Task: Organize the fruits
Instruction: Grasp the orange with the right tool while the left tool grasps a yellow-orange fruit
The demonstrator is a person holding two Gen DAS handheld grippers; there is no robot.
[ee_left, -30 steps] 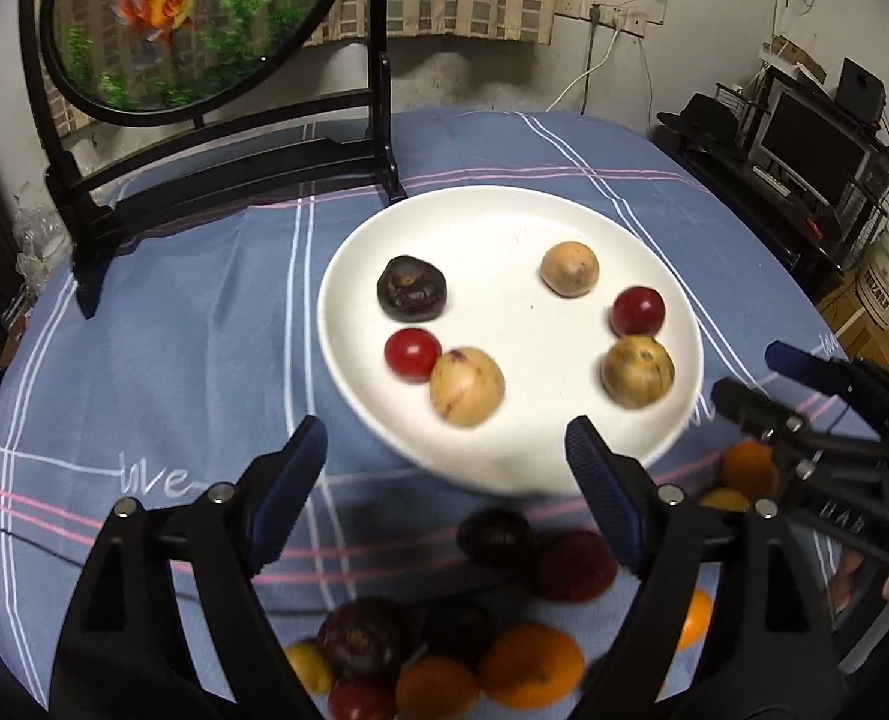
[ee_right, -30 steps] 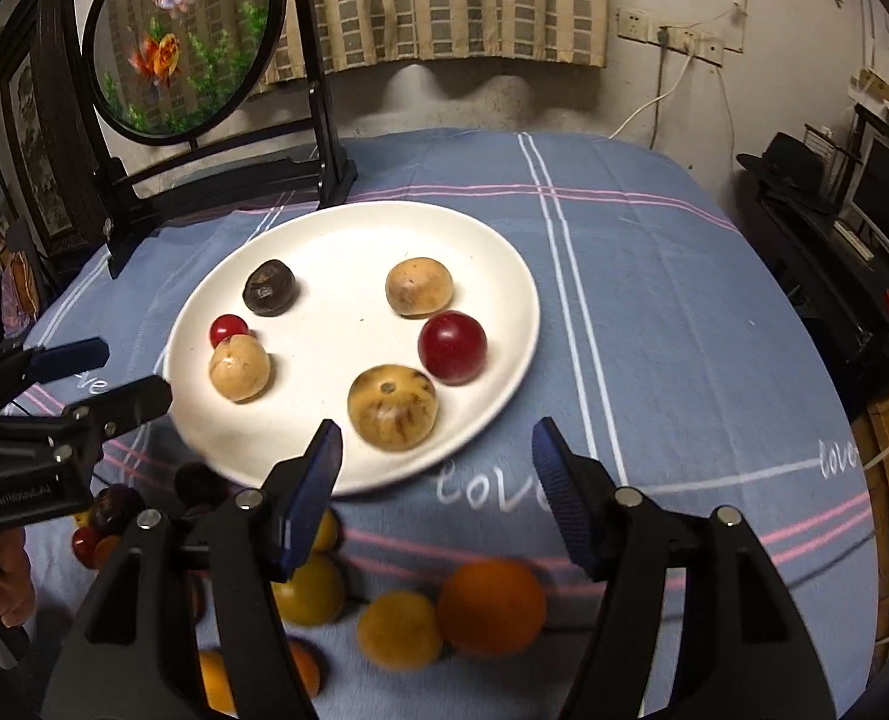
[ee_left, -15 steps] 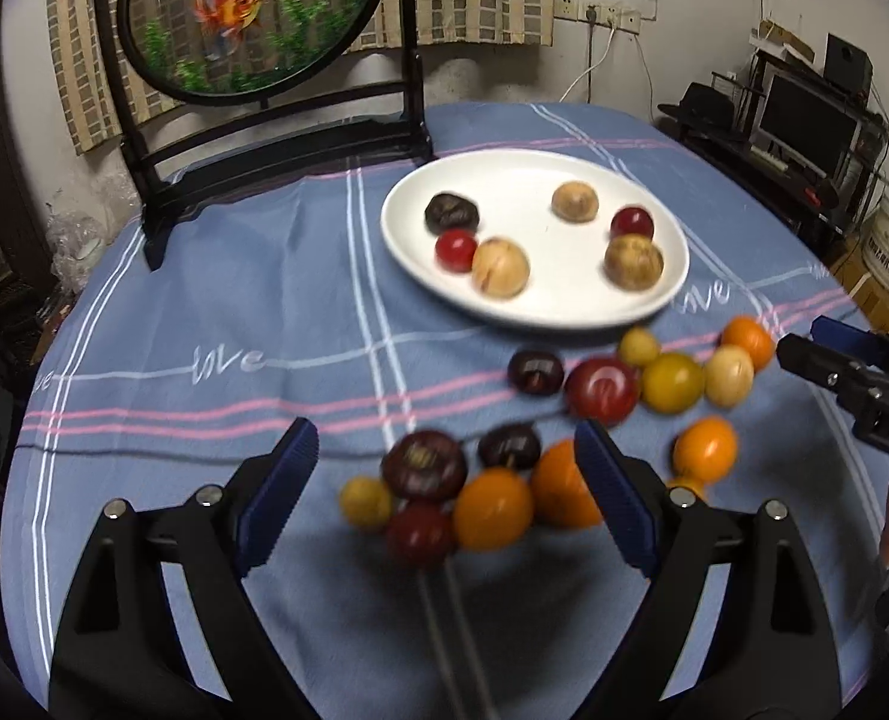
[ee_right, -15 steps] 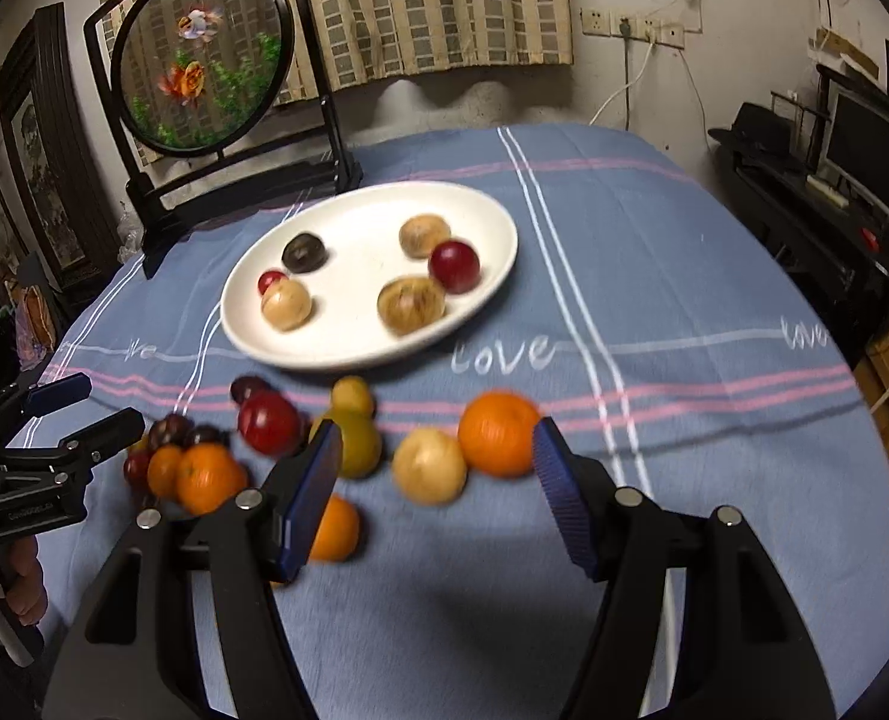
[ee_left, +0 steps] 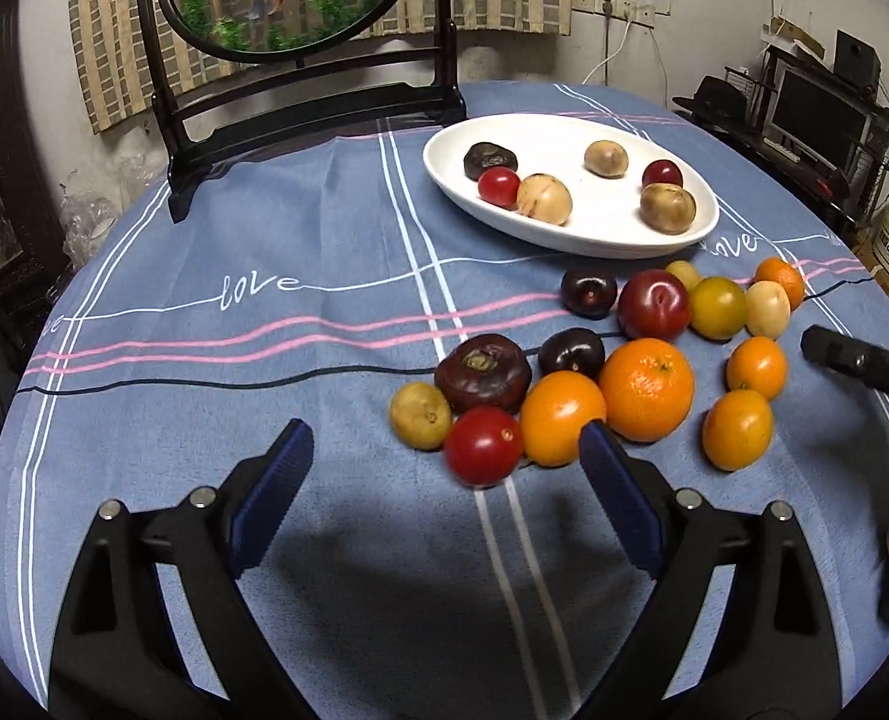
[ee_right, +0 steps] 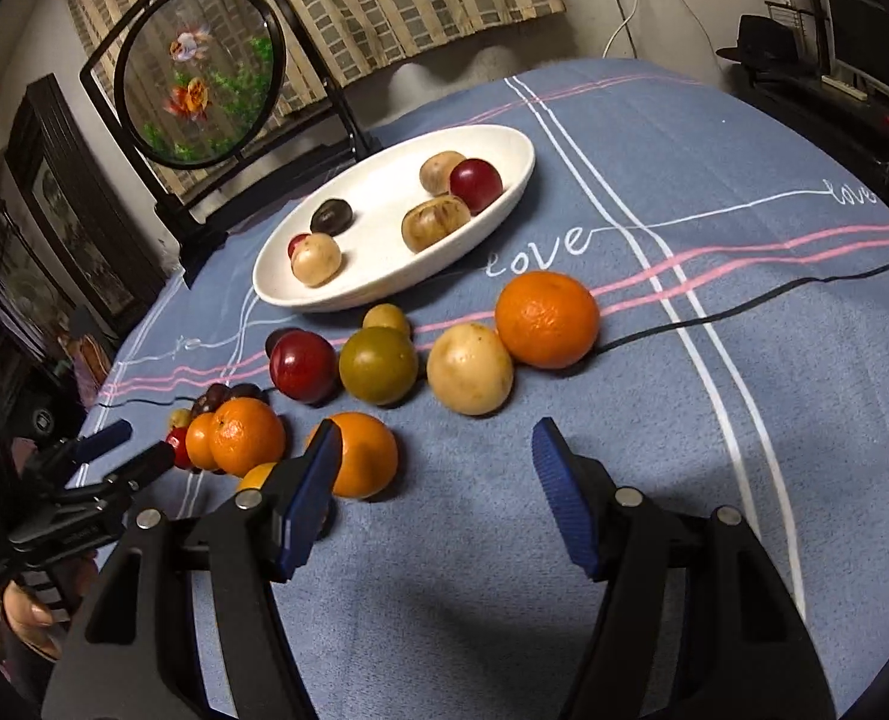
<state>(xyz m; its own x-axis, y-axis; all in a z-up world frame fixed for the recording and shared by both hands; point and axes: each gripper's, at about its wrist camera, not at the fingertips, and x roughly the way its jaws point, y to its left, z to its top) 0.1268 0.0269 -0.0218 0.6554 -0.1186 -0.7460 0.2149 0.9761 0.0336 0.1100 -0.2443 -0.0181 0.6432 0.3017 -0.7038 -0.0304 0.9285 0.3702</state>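
Here both claws hang open above loose fruits [ee_left: 645, 387] near the plate [ee_left: 570, 234].

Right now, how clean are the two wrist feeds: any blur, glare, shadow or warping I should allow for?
Left wrist view: mostly sharp, though the small red fruit nearest the left gripper looks slightly smeared; a dark shadow lies on the blue tablecloth between the fingers. Right wrist view: sharp, similar shadow under the right gripper, faint sheen on the white plate. Both bow outward with dark corners.

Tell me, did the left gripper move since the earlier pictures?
Yes. The left gripper pulled back from the white plate, which now sits farther up its view, and its empty jaws have just been opening.
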